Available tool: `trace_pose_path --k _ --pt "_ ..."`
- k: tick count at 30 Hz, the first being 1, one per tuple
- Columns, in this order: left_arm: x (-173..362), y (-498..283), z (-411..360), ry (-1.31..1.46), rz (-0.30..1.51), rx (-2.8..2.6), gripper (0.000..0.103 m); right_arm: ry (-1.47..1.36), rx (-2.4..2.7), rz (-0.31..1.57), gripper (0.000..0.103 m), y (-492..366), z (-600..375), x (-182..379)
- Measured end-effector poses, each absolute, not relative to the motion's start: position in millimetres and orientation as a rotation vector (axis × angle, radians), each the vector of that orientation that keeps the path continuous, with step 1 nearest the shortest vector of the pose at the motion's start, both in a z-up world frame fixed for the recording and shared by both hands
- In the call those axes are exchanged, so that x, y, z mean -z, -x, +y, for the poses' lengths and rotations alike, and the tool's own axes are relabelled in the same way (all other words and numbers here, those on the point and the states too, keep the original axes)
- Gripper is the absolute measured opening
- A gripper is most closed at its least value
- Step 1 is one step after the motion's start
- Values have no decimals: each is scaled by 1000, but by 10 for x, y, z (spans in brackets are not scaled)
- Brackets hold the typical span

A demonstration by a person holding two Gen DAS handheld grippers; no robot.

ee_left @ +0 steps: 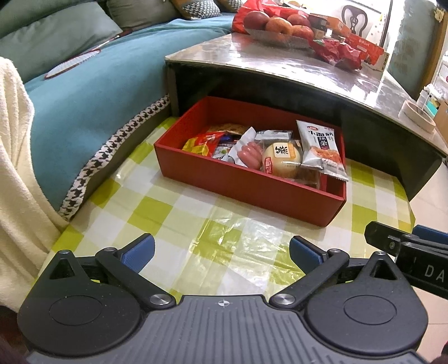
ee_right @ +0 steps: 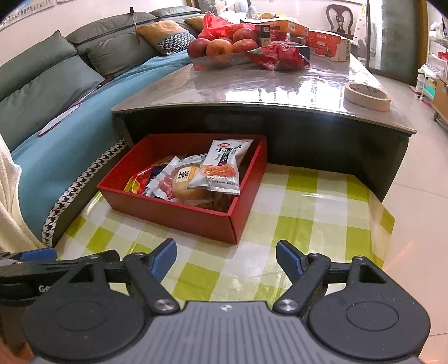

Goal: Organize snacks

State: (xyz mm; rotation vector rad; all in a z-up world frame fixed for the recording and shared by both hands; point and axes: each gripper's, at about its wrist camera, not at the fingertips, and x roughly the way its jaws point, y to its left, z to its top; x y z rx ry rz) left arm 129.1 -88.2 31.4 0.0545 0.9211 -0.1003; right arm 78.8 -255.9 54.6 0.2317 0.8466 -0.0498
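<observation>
A red open box [ee_left: 240, 184] [ee_right: 179, 211] sits on a green-and-white checked cloth [ee_left: 156, 212] [ee_right: 302, 218], partly under a low table. It holds several snack packets: a white noodle-snack packet [ee_left: 319, 145] [ee_right: 221, 165], a round bun in wrap [ee_left: 281, 159] [ee_right: 186, 179], a sausage pack [ee_left: 247, 151] [ee_right: 163, 182], and a red-yellow bag [ee_left: 203, 141] [ee_right: 137, 180]. My left gripper [ee_left: 222, 252] is open and empty, above the cloth in front of the box. My right gripper [ee_right: 226, 256] is open and empty, also short of the box.
A glossy low table [ee_left: 280, 60] [ee_right: 252, 84] carries a plate of apples [ee_left: 277, 25] [ee_right: 224, 44], red snack bags [ee_left: 336, 51] [ee_right: 277, 56], cartons [ee_right: 326, 44] and a tape roll [ee_right: 366, 96]. A teal-covered sofa [ee_left: 84, 92] [ee_right: 56, 112] lies left. Tiled floor [ee_right: 414, 212] lies right.
</observation>
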Motion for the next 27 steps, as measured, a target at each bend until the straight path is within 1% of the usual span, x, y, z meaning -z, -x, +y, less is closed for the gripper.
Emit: trace_pose_path --k 27 --pt "-331 -1134 -868 -78 905 85 103 -214 31 857 82 -664 -2490 -539"
